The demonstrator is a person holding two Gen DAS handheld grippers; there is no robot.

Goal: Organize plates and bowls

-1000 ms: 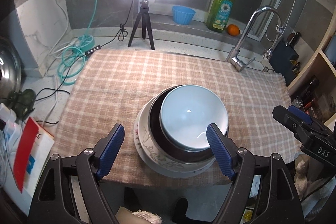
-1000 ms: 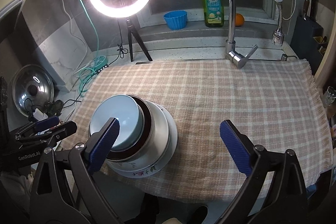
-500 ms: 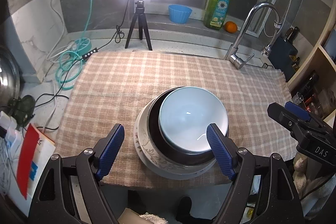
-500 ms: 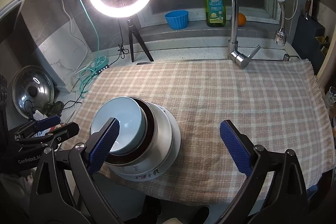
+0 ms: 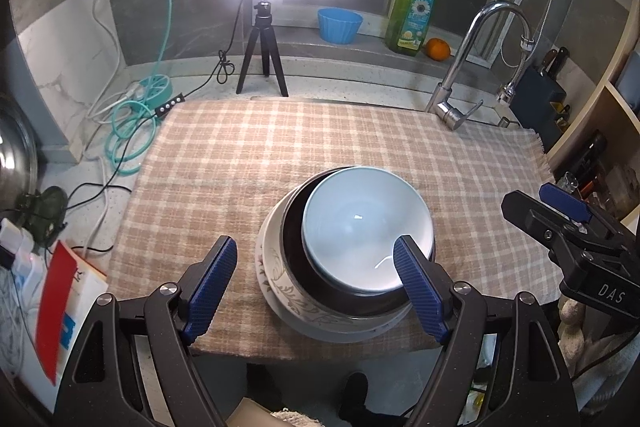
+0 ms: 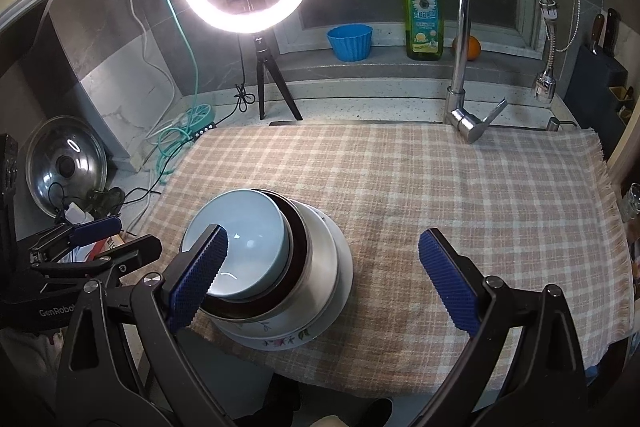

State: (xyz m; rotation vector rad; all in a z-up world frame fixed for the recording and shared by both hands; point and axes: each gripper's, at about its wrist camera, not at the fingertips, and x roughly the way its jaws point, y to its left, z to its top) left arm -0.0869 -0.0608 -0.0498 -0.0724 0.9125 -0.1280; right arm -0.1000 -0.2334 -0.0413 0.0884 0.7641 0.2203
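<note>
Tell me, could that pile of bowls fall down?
It might. The light blue bowl sits off-centre and tilted in the dark bowl, so a bump could slide it out. The stack's flowered plate is near the front edge of the checked cloth, so a nudge from the open left gripper could push it off.

My left gripper [image 5: 316, 287] hung with its fingers [image 5: 418, 285] spread above the near edge of the desk [image 6: 460, 187], and the stack of bowls [image 5: 352, 247] stood right in front of it, filling the near-left corner of the checked cloth [image 6: 480, 211]. To the right of the stack the cloth lay bare and wide, and my right gripper [image 6: 332, 275] had that room ahead of it. At the far edge the tap [image 6: 464, 75] and the ring light tripod [image 6: 268, 83] stood in the way.
</note>
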